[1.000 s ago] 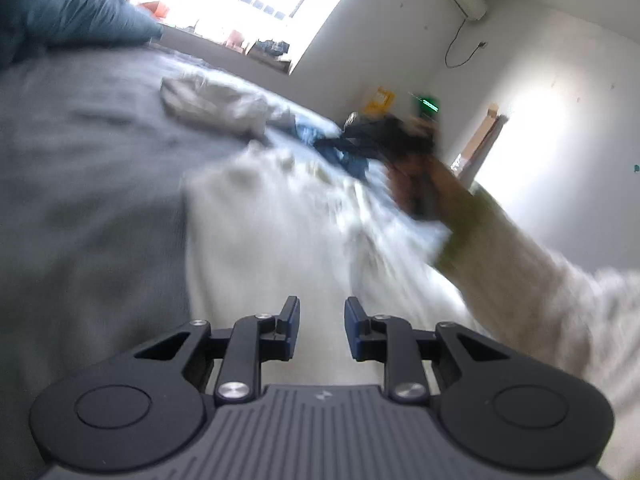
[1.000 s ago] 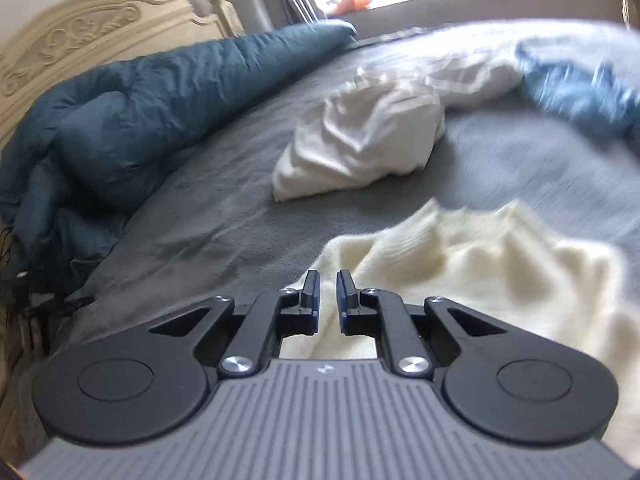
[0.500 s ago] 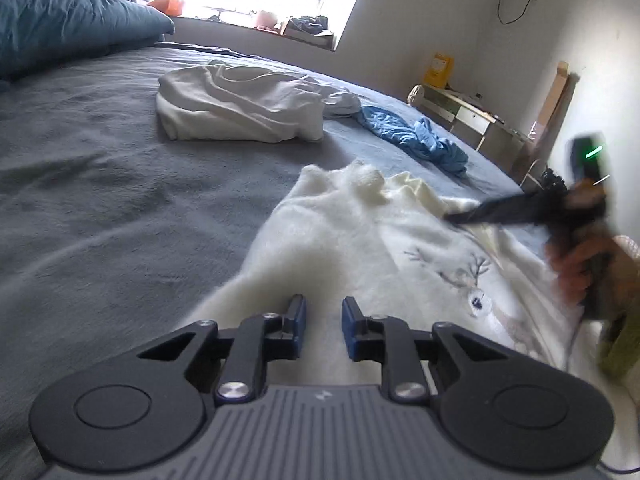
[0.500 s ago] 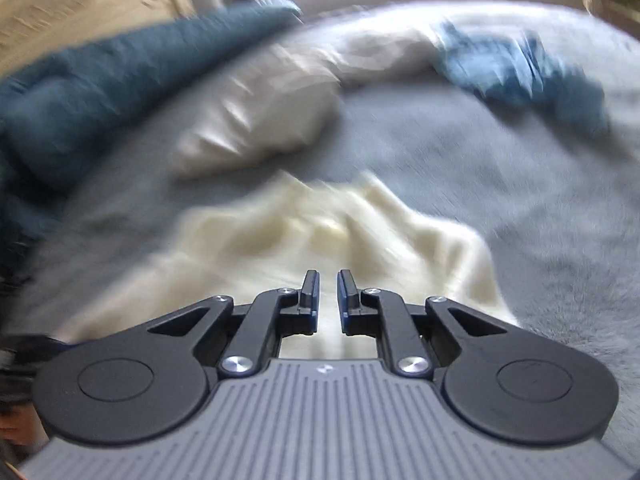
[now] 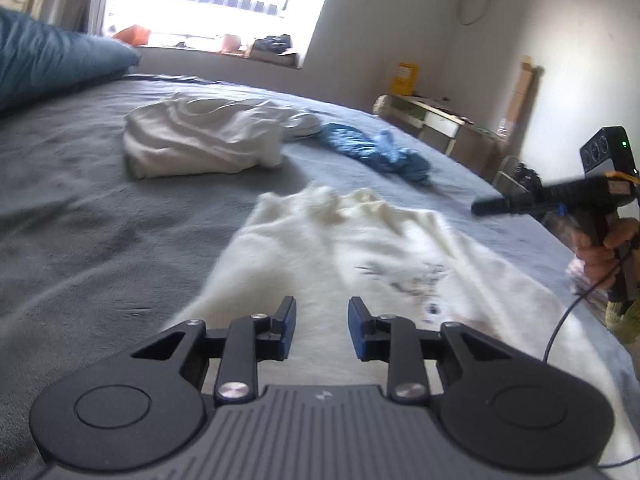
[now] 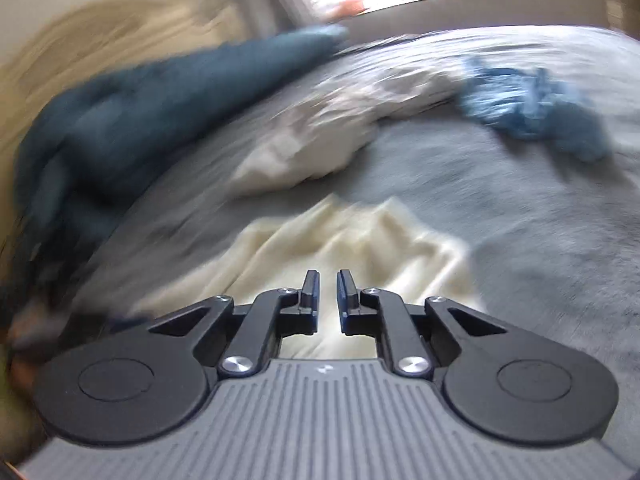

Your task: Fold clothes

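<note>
A cream sweater [image 5: 340, 248] with a dark reindeer print lies spread on the grey bed cover [image 5: 100, 240]. My left gripper [image 5: 322, 308] hovers over its near part. Its jaws are opening, with nothing between them. At the right edge of the left wrist view, a hand [image 5: 600, 252] holds my right gripper [image 5: 480, 208] above the sweater's far side. The right wrist view is motion-blurred. In it the right gripper [image 6: 328, 280] is over the sweater's rumpled edge [image 6: 352, 248]. Its jaws stand a narrow slit apart, opening slightly, and hold nothing.
A crumpled white garment [image 5: 200, 140] and a blue garment [image 5: 372, 148] lie further back on the bed. A teal duvet [image 5: 48, 64] is piled at the left by the headboard [image 6: 100, 40]. A low desk [image 5: 432, 116] stands beyond the bed's far right edge.
The left view has swung from the person's arm to the sweater and steadied, and its jaws have widened. The right gripper has swept sideways over the sweater, blurring its view.
</note>
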Demonstrator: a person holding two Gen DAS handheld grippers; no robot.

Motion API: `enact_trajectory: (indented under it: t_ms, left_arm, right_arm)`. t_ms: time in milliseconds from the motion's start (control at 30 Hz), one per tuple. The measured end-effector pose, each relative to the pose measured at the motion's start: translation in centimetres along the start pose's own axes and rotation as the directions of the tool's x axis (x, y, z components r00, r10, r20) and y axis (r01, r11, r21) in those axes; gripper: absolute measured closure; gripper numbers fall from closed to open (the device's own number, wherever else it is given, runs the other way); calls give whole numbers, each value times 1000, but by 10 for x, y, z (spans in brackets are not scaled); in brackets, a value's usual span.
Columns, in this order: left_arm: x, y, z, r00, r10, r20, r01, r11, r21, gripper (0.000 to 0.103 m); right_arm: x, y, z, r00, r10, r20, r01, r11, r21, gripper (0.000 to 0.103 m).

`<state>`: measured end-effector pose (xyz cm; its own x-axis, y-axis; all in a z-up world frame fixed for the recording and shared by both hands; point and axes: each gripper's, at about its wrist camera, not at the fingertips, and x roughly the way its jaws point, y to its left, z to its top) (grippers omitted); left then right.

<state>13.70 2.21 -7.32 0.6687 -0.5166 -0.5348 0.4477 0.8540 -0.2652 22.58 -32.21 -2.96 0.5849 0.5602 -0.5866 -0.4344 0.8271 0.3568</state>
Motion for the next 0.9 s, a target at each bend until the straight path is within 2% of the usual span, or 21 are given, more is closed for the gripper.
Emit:
enact_trajectory:
  t_ms: [100, 167, 200, 233, 300, 367, 433, 500, 567, 667, 700, 767, 800, 900]
  left_arm:
    - [2, -20, -6, 999, -11, -42, 12, 999, 39, 73]
    - [12, -34, -16, 996, 21, -87, -12, 995, 101, 70]
    - [16, -41, -20, 994, 38, -105, -24, 991, 134, 70]
    - [18, -47, -25, 993, 67, -97, -48, 982, 182, 70]
    - [14, -58, -28, 991, 114, -76, -91, 962, 259, 70]
    - [-7, -68, -25, 991, 118, -59, -97, 956, 276, 70]
    - [-34, -78, -26, 996, 78, -49, -62, 963, 263, 70]
    - [-55, -91, -37, 997, 34, -72, -15, 969, 247, 68]
    - [-64, -103, -56, 994, -14, -110, 37, 976, 214, 68]
    - [-55, -124, -91, 979, -58, -194, 90, 982, 166, 68]
    - [-52, -131, -104, 979, -42, -201, 79, 980, 180, 68]
    - [-62, -144, -119, 989, 4, -145, 31, 970, 243, 69]
    - [-70, -148, -121, 990, 6, -142, 30, 966, 256, 68]
    - [-97, -151, -125, 989, -62, -135, 91, 971, 222, 62]
  right_arm:
    - [12, 21, -18, 989, 7, -146, -19, 996, -82, 92]
    - [37, 27, -33, 971, -72, -228, 43, 990, -131, 92]
    - [50, 26, -41, 956, -164, -245, 121, 976, -179, 93]
    - [57, 24, -47, 950, -200, -239, 157, 970, -188, 95]
    - [46, 22, -44, 958, -197, -207, 182, 979, -90, 95]
    - [18, 40, -42, 970, -192, -147, 179, 979, -100, 90]
    - [-13, 61, -46, 982, -155, -111, 142, 984, -111, 90]
    - [-30, 77, -59, 984, -82, -157, 65, 992, -110, 90]
    - [-32, 96, -85, 975, -54, -216, 24, 990, -139, 90]
    - [-14, 116, -132, 959, -123, -254, 75, 979, -191, 90]
    - [-10, 121, -147, 962, -144, -231, 98, 975, -200, 90]
    - [-21, 134, -160, 970, -189, -152, 154, 965, -213, 90]
    - [-32, 140, -162, 974, -182, -135, 154, 968, -198, 90]
    - [-71, 158, -174, 989, -133, -58, 119, 972, -202, 89]
